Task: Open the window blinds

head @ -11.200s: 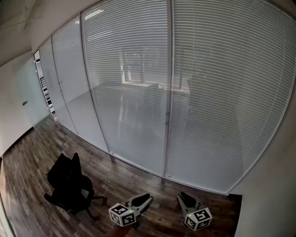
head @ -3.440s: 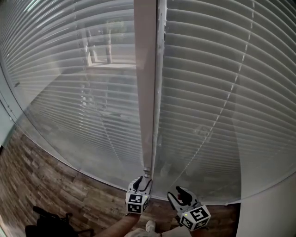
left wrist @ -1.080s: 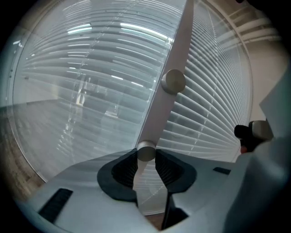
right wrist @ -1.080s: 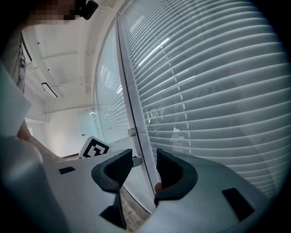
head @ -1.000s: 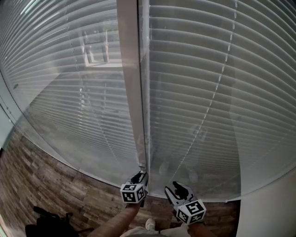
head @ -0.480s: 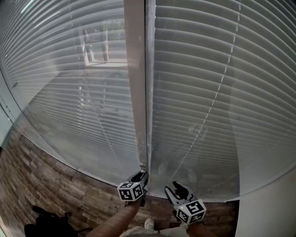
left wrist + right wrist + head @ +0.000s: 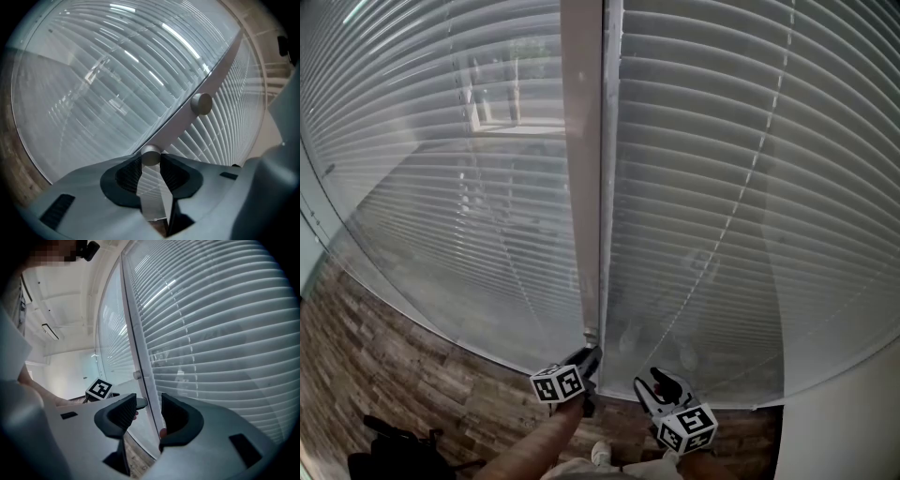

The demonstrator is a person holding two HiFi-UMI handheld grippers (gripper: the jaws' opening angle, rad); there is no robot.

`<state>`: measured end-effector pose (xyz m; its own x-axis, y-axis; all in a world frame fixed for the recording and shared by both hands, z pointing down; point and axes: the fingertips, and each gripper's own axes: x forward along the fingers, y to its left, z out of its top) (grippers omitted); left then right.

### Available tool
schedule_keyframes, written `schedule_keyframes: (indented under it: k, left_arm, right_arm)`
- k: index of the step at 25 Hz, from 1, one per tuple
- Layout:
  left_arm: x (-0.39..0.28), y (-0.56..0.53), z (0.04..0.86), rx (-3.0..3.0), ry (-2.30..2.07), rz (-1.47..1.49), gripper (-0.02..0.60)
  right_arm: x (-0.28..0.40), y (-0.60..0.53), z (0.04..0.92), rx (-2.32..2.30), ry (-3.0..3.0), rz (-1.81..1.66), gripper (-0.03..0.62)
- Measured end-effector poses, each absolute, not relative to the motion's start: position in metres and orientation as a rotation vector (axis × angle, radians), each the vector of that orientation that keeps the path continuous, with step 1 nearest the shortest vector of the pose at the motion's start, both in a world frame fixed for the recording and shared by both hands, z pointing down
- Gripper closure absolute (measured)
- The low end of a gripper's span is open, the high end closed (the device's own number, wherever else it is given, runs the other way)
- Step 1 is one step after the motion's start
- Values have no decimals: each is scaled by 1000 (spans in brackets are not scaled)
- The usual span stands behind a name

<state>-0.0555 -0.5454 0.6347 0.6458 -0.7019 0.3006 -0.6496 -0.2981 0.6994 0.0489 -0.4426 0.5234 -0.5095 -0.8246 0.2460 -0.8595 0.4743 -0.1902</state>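
1. Your left tool (image 7: 587, 359) is pinching the knob (image 7: 151, 155) on the post (image 7: 581, 187). Both pads press its round sides, and the knob sits right at the jaw tips. A tip grip suits it, I judge, because the knob is short and stands close to the post.
2. That knob probably tilts the slats. Holding it straight along its own axis means a roll of your wrist should turn it without the pads slipping off.
3. The blinds (image 7: 722, 187) lie directly ahead of both tools, behind the glass on either side of the post. The slats look mostly shut, with only a hazy view through them, so the task is not yet done.
4. Your left tool points nearly level at the post, dipping slightly, with your forearm (image 7: 546, 436) in line behind it. It is rolled: its marker cube sits cocked, and the post crosses the left gripper view on a slant.
5. A second knob (image 7: 202, 104) sits further along the post, beyond the left tool's tips and untouched.
6. Your right tool (image 7: 148, 409) has its jaws spread with nothing between them. It hangs just beside the left tool, aimed at the glass next to the post. Parking it there likely keeps it clear of the turning wrist yet within reach.
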Motion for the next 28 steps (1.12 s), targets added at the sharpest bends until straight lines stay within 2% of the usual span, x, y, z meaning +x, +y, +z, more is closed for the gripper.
schedule_keyframes:
  k: [5,8,12,18,28]
  left_arm:
    - [-55,-546,635,2050,-1088,-55,446]
    - [-57,-543,636,2106,-1150,43,393]
    - [-63,-539,634,2279,-1278,252,365]
    - [-56,-540,624,2549,-1427,539,367]
    - [-54,-544,627,2504,-1493,589,435]
  right_arm:
    - [47,-442,525,1483,-2593,444,421]
    - [47,-440,526,1485,-2596,464,421]
    - [49,-438,528,1489,-2591,482,421]
    - [51,-434,535,1488,-2583,505,421]
    - [59,-435,533,1504,-2578,503,422]
